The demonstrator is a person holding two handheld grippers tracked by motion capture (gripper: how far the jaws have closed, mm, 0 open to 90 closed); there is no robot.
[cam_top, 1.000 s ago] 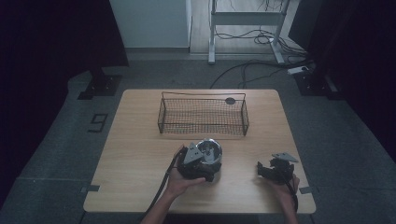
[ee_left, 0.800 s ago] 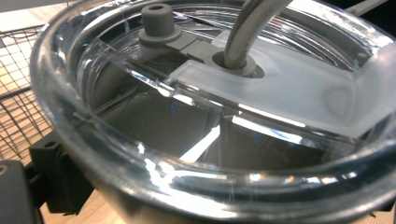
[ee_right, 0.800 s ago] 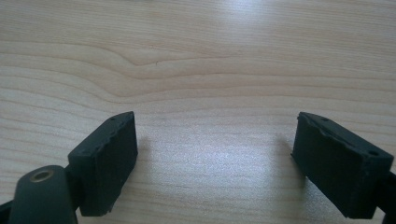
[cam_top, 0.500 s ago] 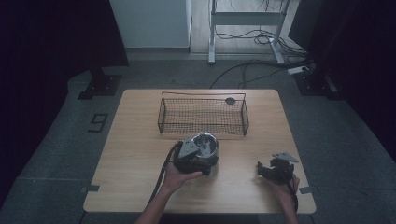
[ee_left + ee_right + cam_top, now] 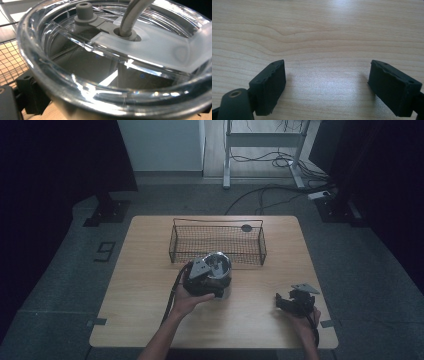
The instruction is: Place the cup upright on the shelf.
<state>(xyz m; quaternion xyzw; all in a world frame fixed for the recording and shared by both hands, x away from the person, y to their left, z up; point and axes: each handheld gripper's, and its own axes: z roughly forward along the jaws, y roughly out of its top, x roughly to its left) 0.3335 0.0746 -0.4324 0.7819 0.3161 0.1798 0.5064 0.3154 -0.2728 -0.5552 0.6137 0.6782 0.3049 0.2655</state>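
Note:
A metal tumbler (image 5: 219,266) with a clear lid (image 5: 120,57) and a grey straw (image 5: 130,17) is held just in front of the wire basket (image 5: 217,243). My left gripper (image 5: 204,282) is shut on it from the near side. In the left gripper view the tumbler sits between the jaws of the left gripper (image 5: 117,102), and one black fingertip (image 5: 27,92) shows at the lower left. My right gripper (image 5: 282,303) rests open over bare wood near the table's front right. In its own view, nothing lies between the wide-apart jaws of the right gripper (image 5: 327,85).
The black wire basket stands empty at the back middle of the wooden table (image 5: 150,320). A small dark round disc (image 5: 246,227) lies behind the basket's right end. Cables and a desk frame (image 5: 260,150) are on the floor beyond.
My left gripper has carried the tumbler away from the person, closer to the basket's front wall. The right gripper has stayed in place.

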